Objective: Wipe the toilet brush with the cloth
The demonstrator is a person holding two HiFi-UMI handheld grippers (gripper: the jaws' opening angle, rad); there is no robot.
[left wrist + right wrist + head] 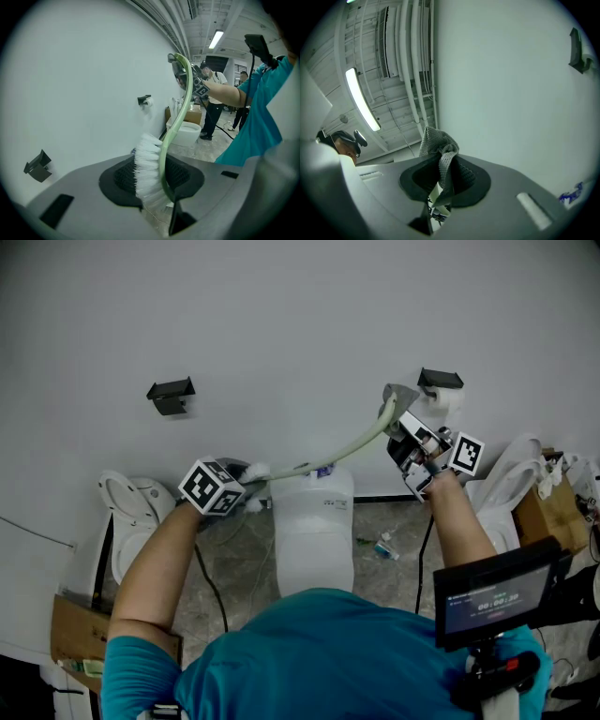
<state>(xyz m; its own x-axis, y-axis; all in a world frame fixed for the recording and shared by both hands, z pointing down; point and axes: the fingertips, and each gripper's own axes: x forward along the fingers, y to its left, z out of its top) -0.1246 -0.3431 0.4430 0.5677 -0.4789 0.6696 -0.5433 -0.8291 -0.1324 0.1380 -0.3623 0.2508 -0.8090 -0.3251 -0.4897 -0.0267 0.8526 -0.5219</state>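
Observation:
The toilet brush has a curved pale green handle [342,451] and white bristles [256,471]. My left gripper [246,487] is shut on the bristle head [147,168], which fills the gap between its jaws in the left gripper view [157,176]. The handle [180,103] arcs up and away to my right gripper [405,427]. That gripper is shut on a grey knitted cloth [438,145], bunched between its jaws [443,180] and wrapped over the handle's far end [398,395]. The brush hangs in the air in front of the white wall.
A white toilet cistern [314,521] stands below the brush. More toilets sit at left [131,512] and right [506,484]. Black brackets [171,395] hang on the wall. Cardboard boxes [548,507] and a screen [497,592] are at right. People [211,101] stand behind.

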